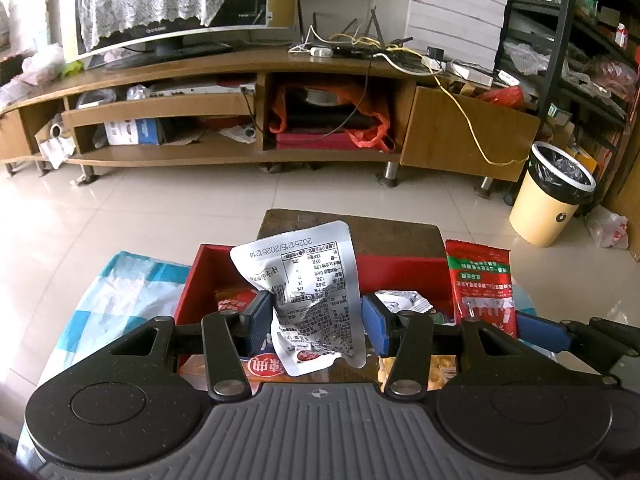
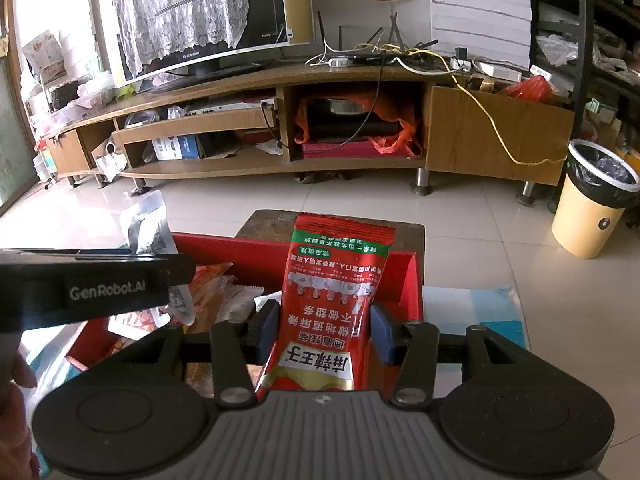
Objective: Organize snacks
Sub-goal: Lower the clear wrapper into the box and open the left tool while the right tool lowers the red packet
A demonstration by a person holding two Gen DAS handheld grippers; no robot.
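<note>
My left gripper (image 1: 316, 320) is shut on a crumpled silver snack packet (image 1: 308, 280) with black print, held upright over the red box (image 1: 404, 270). My right gripper (image 2: 325, 330) is shut on a red snack packet (image 2: 332, 300) with a green band near its top, also over the red box (image 2: 256, 250). That red packet (image 1: 482, 284) shows at the right of the left wrist view. The silver packet (image 2: 150, 224) and the left gripper's black body show at the left of the right wrist view. Several snack packets (image 2: 216, 284) lie inside the box.
The box sits on a blue-and-white checked cloth (image 1: 120, 292) before a dark wooden stool (image 1: 360, 230). Beyond lie a tiled floor, a long wooden TV stand (image 1: 256, 120) and a yellow bin (image 1: 554, 194) at the right. A hand (image 2: 16, 420) shows at the lower left.
</note>
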